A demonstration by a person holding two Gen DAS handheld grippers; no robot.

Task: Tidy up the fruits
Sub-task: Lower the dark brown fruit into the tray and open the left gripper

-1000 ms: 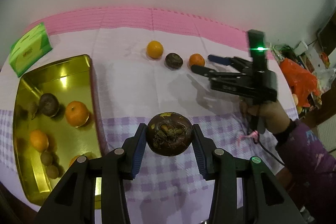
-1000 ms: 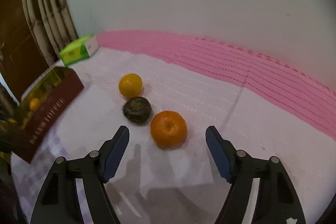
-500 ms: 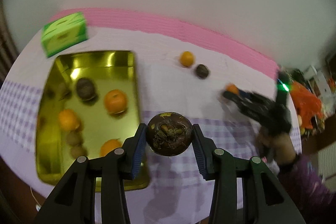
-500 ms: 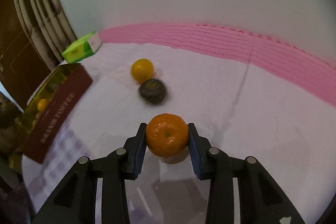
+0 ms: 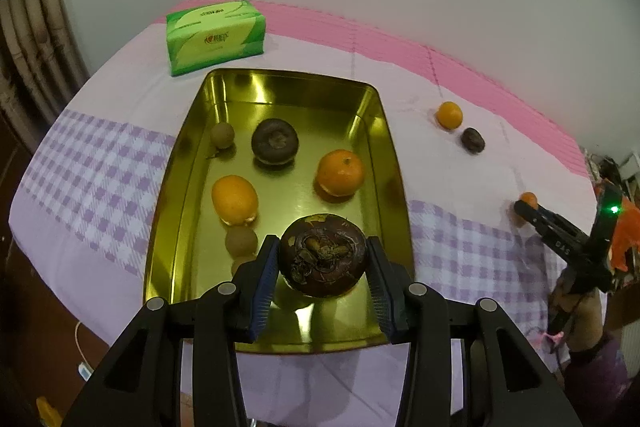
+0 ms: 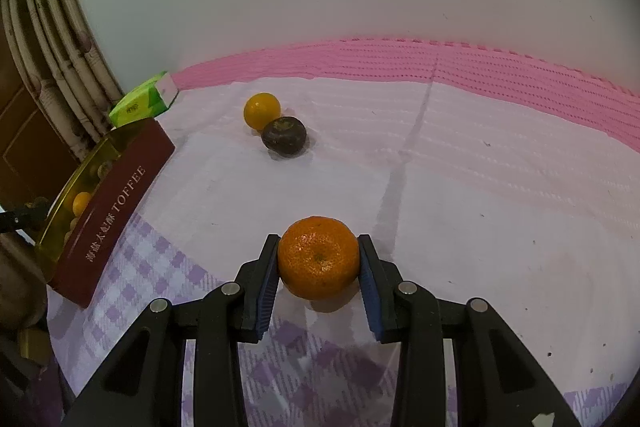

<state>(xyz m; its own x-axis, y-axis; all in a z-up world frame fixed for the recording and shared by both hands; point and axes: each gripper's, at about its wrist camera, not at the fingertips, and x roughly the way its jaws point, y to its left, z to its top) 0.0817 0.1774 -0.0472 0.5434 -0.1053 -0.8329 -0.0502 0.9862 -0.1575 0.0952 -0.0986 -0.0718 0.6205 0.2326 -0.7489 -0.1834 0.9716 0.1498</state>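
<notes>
My left gripper [image 5: 322, 265] is shut on a dark mangosteen [image 5: 322, 254] and holds it over the near end of the gold tin tray [image 5: 168, 195]. Inside the tray lie two oranges [image 5: 340, 172], another mangosteen [image 5: 275, 141] and several small brown fruits [image 5: 222, 135]. My right gripper [image 6: 319, 265] is shut on an orange [image 6: 318, 256] just above the tablecloth; in the left wrist view it shows at the far right [image 5: 524, 205]. On the cloth beyond it, a yellow-orange fruit [image 6: 262, 110] touches a dark mangosteen [image 6: 284, 136].
A green tissue box [image 5: 216, 35] stands behind the tray near the pink cloth strip [image 6: 440, 63] along the wall. The tray's red side [image 6: 116, 215] reads TOFFEE. A person's hand and purple sleeve [image 5: 588, 359] hold the right gripper. Clutter sits past the table's right edge.
My left gripper has carried the mangosteen leftward until it hangs over the tray. My right gripper has shut on the orange and drawn it back from the other two fruits.
</notes>
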